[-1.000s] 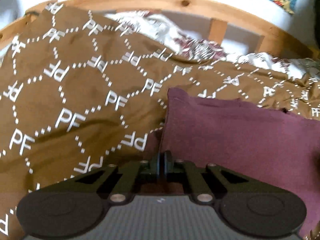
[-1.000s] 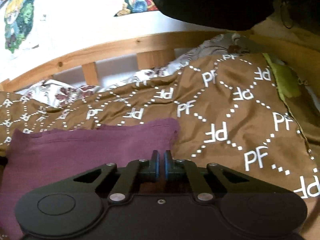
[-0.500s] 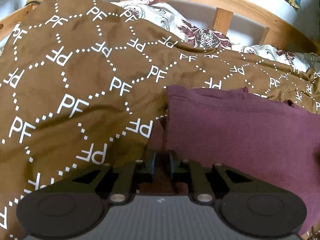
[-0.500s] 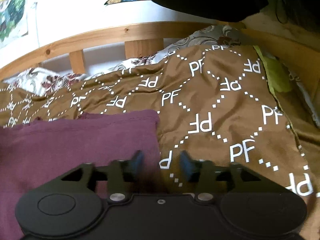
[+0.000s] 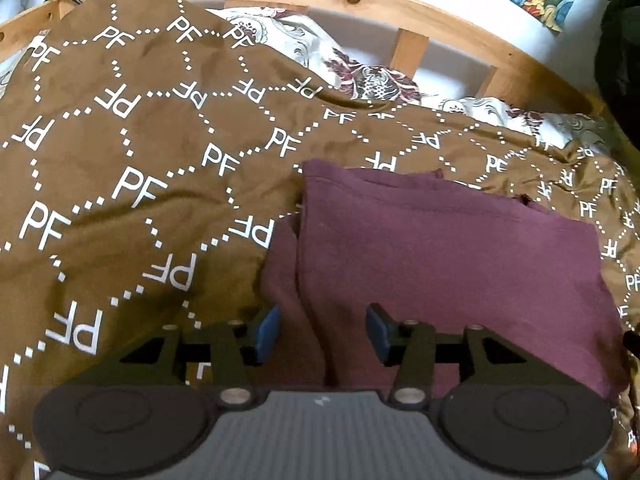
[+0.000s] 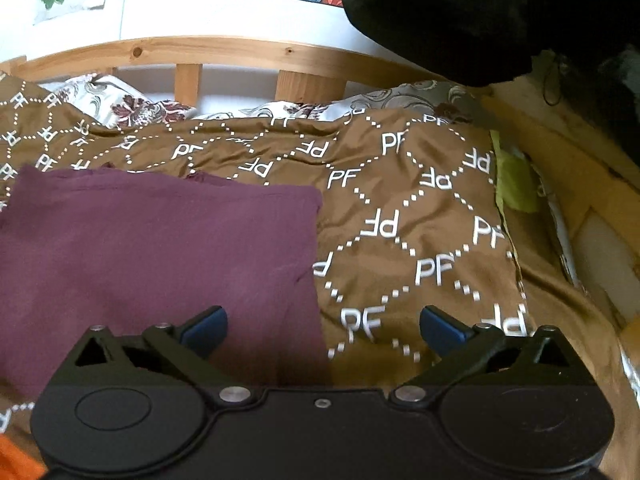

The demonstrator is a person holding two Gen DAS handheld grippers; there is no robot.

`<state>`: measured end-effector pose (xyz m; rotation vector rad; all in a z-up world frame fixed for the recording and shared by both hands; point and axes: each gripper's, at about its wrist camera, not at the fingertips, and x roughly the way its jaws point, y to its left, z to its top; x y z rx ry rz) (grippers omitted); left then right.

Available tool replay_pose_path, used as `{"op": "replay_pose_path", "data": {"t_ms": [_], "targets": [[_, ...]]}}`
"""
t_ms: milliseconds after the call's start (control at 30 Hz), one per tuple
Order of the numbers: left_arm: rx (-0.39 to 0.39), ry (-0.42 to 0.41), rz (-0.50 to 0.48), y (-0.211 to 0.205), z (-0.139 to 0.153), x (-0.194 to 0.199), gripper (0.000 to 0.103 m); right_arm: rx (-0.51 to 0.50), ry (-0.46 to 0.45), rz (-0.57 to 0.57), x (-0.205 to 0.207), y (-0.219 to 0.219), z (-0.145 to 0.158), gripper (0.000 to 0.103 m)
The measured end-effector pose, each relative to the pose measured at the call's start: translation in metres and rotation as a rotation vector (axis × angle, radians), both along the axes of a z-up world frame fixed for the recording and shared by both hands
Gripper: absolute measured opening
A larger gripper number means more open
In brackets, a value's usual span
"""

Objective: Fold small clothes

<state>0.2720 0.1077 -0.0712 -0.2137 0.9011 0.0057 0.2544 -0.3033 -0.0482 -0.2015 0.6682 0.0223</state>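
Note:
A maroon garment (image 5: 448, 264) lies folded flat on a brown "PF"-patterned bedspread (image 5: 132, 168). In the left wrist view my left gripper (image 5: 323, 332) is open above the garment's near left edge, holding nothing. In the right wrist view the garment (image 6: 160, 248) fills the left half, and my right gripper (image 6: 323, 326) is open wide over its near right edge, one finger over the cloth, the other over the bedspread (image 6: 420, 220). Neither gripper holds the cloth.
A wooden bed frame (image 5: 408, 44) with slats runs along the back, with floral pillows (image 5: 372, 80) against it. A lime-green cloth (image 6: 516, 184) lies at the bed's right edge. A dark object (image 6: 440, 12) hangs at the upper right. An orange item (image 6: 16, 460) shows at the lower left.
Both grippers were shut on the garment's near corners a second ago. They have opened, let go of the cloth, and drawn back slightly. The garment now lies flat.

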Motion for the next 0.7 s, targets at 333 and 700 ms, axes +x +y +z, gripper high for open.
{"op": "replay_pose_path", "data": {"t_ms": [333, 700], "targets": [[-0.003, 0.065, 0.015, 0.001, -0.014, 0.006, 0.009, 0.074, -0.011, -0.044, -0.011, -0.008, 0.010, 0.102], [0.069, 0.024, 0.133, 0.005, -0.003, -0.020, 0.000, 0.189, 0.083, -0.163, -0.002, -0.033, -0.005, 0.102]]}}
